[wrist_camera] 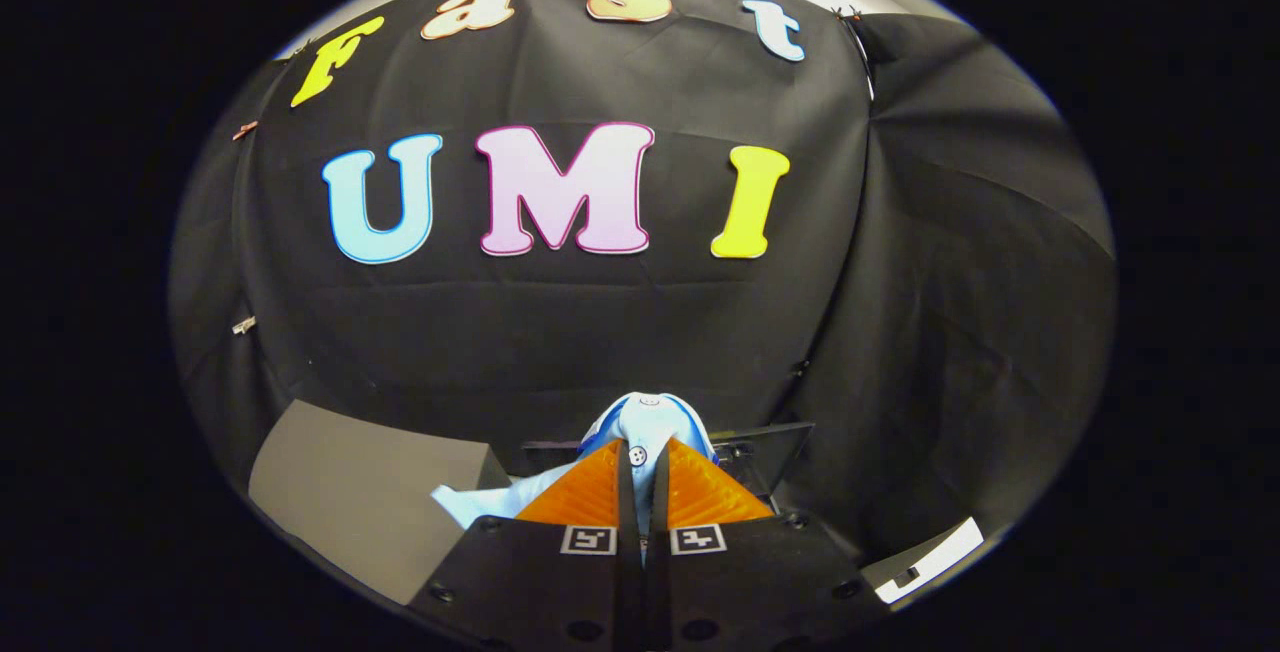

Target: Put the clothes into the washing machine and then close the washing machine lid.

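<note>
While our gripper (pixel 641 462) is nearly closed with both orange fingers (pixel 585 492) pinching the pale blue garment (pixel 650 417), which bunches just ahead of the tips and trails left, we judge the dark machine (pixel 770 447) lies just beyond, slightly right.

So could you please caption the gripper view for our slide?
Gripper shut on a pale blue buttoned garment, lifted before the booth's black cloth wall.

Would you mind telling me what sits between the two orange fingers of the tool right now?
In the gripper view, light blue clothes with a white button are pinched between the tool fingers, bunching up just beyond their tips.
</note>
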Demonstrator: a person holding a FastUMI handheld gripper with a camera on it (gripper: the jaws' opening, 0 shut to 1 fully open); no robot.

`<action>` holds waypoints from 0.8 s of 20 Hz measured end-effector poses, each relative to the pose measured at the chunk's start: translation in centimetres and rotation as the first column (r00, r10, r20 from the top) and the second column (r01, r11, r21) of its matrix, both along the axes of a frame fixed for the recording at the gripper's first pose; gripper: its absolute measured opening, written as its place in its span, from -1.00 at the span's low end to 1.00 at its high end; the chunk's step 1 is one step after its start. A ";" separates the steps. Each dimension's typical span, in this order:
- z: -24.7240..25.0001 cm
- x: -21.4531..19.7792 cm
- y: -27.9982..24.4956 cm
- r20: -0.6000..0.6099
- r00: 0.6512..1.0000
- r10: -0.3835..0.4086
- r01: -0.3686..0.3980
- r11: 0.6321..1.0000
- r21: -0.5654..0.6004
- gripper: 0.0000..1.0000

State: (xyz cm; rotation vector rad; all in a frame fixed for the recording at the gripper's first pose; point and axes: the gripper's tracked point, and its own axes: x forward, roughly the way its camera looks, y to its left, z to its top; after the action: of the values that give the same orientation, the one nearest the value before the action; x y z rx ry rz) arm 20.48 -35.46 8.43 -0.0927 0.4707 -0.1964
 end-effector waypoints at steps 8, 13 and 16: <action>-8.3 -0.6 -4.6 -0.130 0.991 -0.042 0.034 0.998 -0.056 -0.90; -14.3 -1.7 -6.0 -0.211 0.976 -0.051 0.043 0.998 -0.041 -0.90; -16.9 -2.4 -6.4 -0.249 0.967 -0.054 0.049 0.998 -0.025 -0.89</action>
State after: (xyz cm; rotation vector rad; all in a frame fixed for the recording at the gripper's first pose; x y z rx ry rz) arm 18.12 -41.87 -8.45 -0.1241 0.7227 -0.2415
